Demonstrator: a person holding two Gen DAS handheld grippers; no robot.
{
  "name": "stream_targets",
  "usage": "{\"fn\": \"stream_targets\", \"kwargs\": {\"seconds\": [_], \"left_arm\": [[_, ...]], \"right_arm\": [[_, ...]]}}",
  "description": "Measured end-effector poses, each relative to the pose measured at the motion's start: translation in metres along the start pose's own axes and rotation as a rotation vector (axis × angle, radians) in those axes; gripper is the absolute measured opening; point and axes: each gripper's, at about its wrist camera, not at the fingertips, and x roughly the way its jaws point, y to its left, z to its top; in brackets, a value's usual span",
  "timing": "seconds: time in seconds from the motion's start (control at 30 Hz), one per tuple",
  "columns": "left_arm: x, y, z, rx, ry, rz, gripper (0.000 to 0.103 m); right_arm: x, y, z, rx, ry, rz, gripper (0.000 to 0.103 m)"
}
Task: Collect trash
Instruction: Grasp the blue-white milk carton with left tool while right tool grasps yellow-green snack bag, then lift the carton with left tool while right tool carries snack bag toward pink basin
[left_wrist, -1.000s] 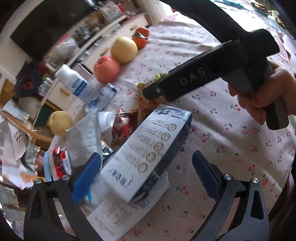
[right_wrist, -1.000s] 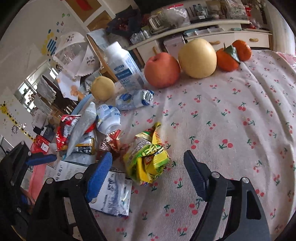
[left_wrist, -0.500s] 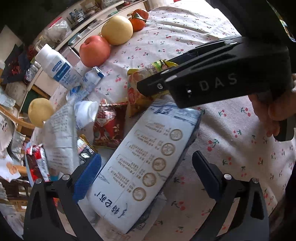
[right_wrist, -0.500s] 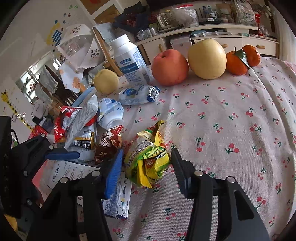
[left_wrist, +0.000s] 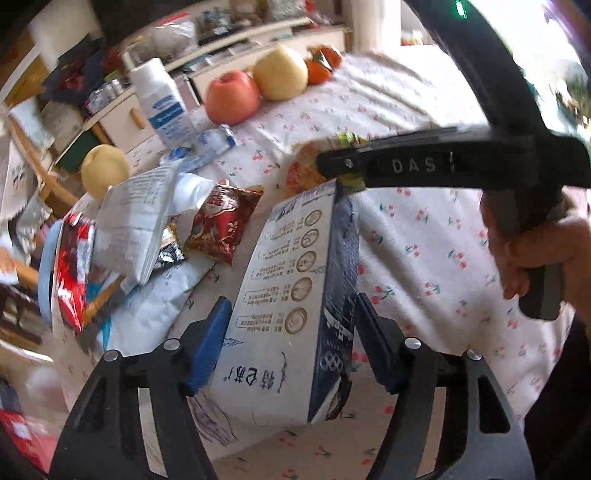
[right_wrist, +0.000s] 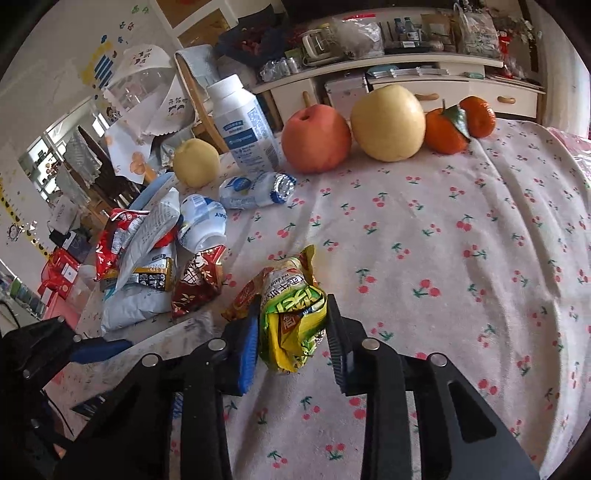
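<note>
A white and dark-blue milk carton (left_wrist: 295, 295) lies on the cherry-print tablecloth (left_wrist: 424, 258), between the fingers of my left gripper (left_wrist: 291, 332). The jaws are closing, and both blue pads (left_wrist: 208, 343) meet the carton's sides. My right gripper (right_wrist: 291, 332) is shut on a crumpled yellow-green snack wrapper (right_wrist: 295, 314), which sits just off the cloth. In the left wrist view a hand (left_wrist: 535, 251) holds that gripper's black body (left_wrist: 443, 166) above the carton's far end, with the wrapper (left_wrist: 306, 170) at its tip.
More trash lies at the left: a dark-red wrapper (right_wrist: 197, 284), a red packet (right_wrist: 114, 236), a white pouch (right_wrist: 133, 306) and crushed bottles (right_wrist: 255, 190). Behind stand a white bottle (right_wrist: 243, 122), an apple (right_wrist: 316, 138), pears (right_wrist: 388, 123) and oranges (right_wrist: 443, 131).
The left gripper rolled so the carton now runs lengthwise between its jaws, which narrowed onto it. The right jaws closed from wide apart onto the yellow-green wrapper.
</note>
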Motion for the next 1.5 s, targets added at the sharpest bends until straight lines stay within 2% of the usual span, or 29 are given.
{"fn": "stream_targets", "kwargs": {"seconds": [0.4,0.43,0.5,0.8,0.97,1.13,1.3,1.5], "left_arm": [[-0.033,0.013,-0.036,-0.265,-0.146,-0.073,0.062],[-0.036,0.014,-0.038,-0.274,-0.16,-0.081,0.046],[-0.042,0.018,-0.044,-0.307,-0.181,-0.1,0.038],[-0.043,0.03,-0.067,-0.36,-0.228,-0.108,0.038],[-0.037,0.032,-0.075,-0.347,-0.202,-0.057,0.038],[-0.032,0.042,-0.086,-0.397,-0.206,-0.066,0.037],[-0.043,0.054,-0.093,-0.439,-0.25,-0.079,0.037],[-0.078,0.086,-0.106,-0.521,-0.347,-0.086,0.037]], "right_arm": [[-0.028,0.01,-0.016,-0.056,-0.031,-0.03,0.031],[-0.031,0.012,-0.017,-0.061,-0.035,-0.034,0.031],[-0.035,0.016,-0.021,-0.07,-0.041,-0.04,0.031],[-0.043,0.038,-0.034,-0.132,-0.045,-0.08,0.031],[-0.046,0.05,-0.037,-0.154,-0.057,-0.09,0.031],[-0.053,0.064,-0.038,-0.157,-0.078,-0.068,0.031],[-0.063,0.076,-0.045,-0.13,-0.088,-0.028,0.031],[-0.077,0.1,-0.048,-0.101,-0.116,0.035,0.031]]}}
